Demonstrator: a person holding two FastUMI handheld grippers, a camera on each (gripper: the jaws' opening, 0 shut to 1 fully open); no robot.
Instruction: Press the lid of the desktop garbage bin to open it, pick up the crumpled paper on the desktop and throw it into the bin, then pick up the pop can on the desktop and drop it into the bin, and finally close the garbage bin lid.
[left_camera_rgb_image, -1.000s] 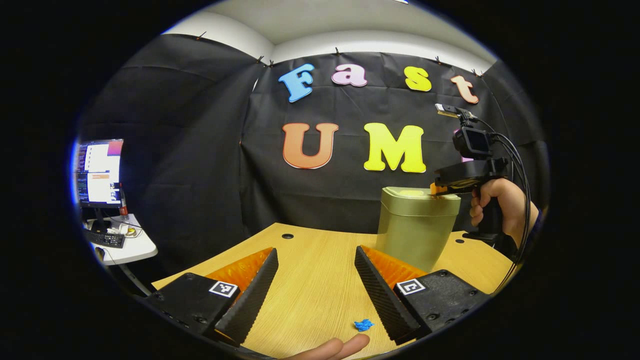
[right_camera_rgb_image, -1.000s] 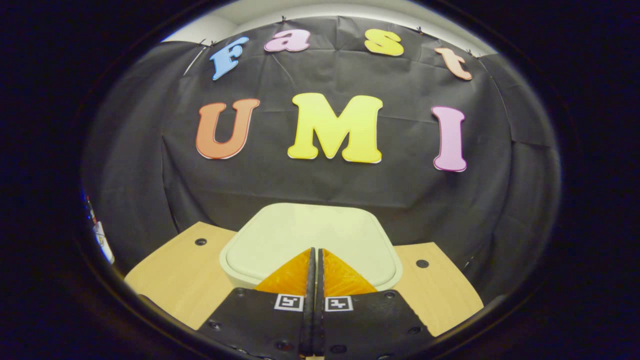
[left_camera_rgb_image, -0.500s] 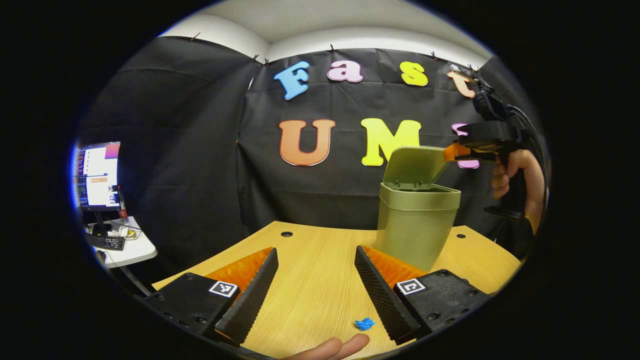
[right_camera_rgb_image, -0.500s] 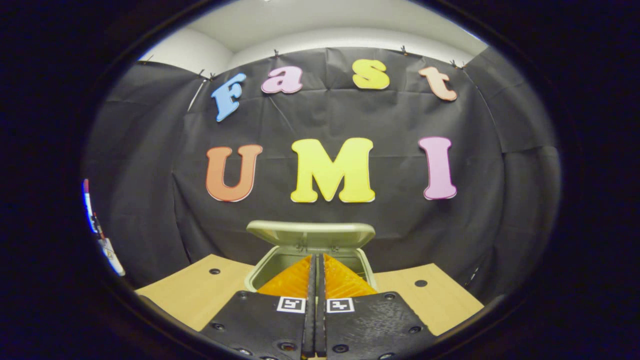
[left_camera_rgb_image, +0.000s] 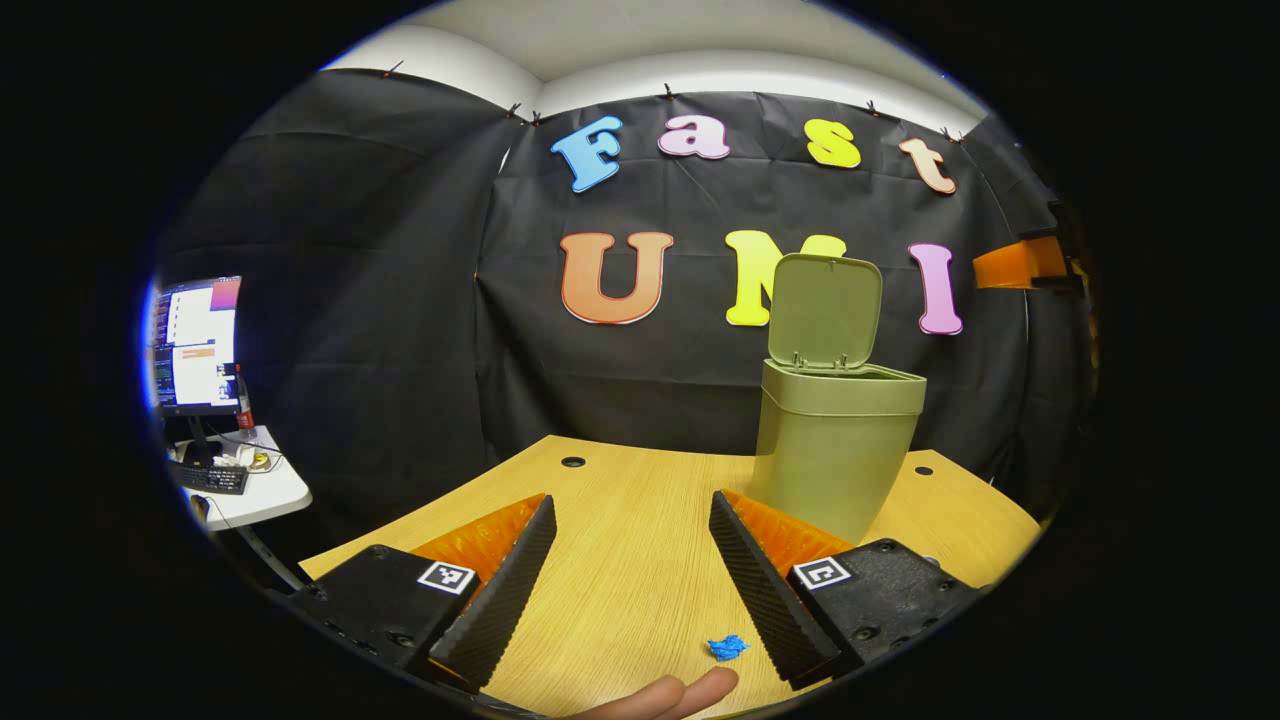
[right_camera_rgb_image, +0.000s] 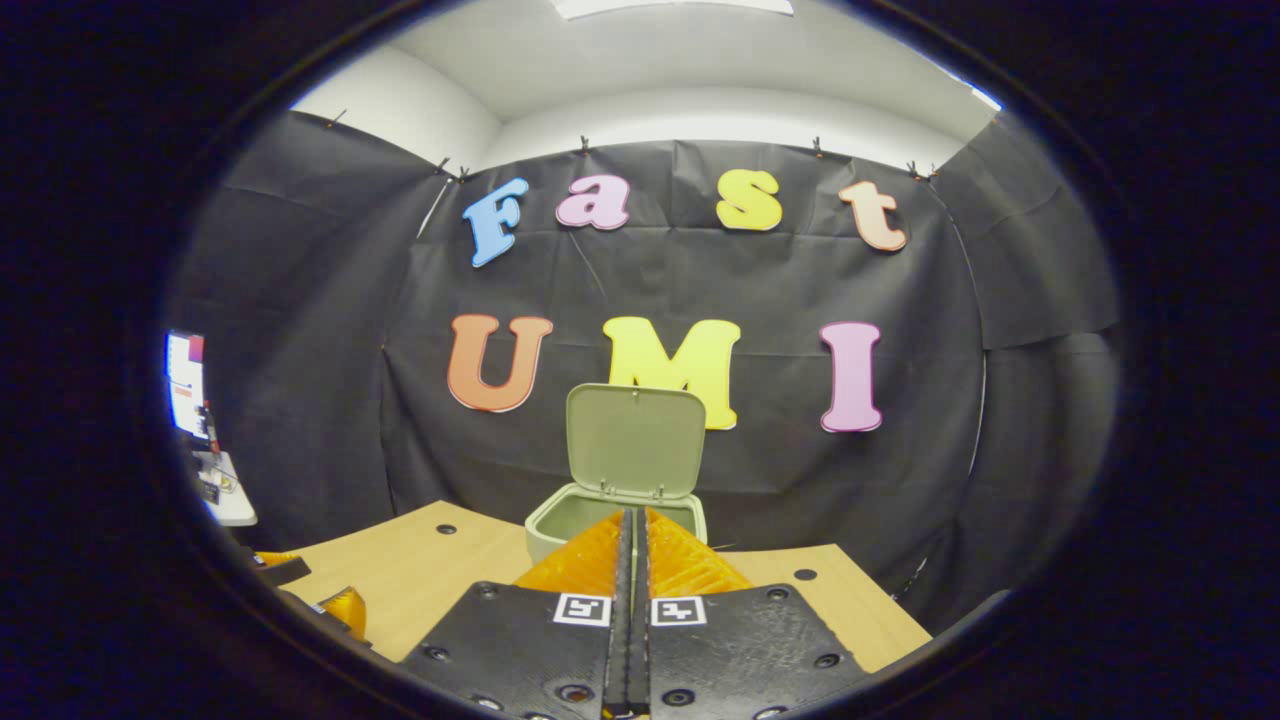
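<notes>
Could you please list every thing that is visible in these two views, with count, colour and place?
garbage bin: one, olive green, on the desk's far right part, open
lid: one, olive green, standing upright behind the bin's opening
crumpled paper: one, blue, small, on the desk near the left tongs
desk: one, light wood, with dark round holes
monitor: one, lit, on a white side table at far left
fingertip: one, bottom edge
left tongs: open, over the desk
right tongs: shut, empty, raised before the bin

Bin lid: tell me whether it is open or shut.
Open. The lid stands upright behind the bin; the right gripper view looks into its uncovered mouth. Whether anything lies inside cannot be told.
</notes>
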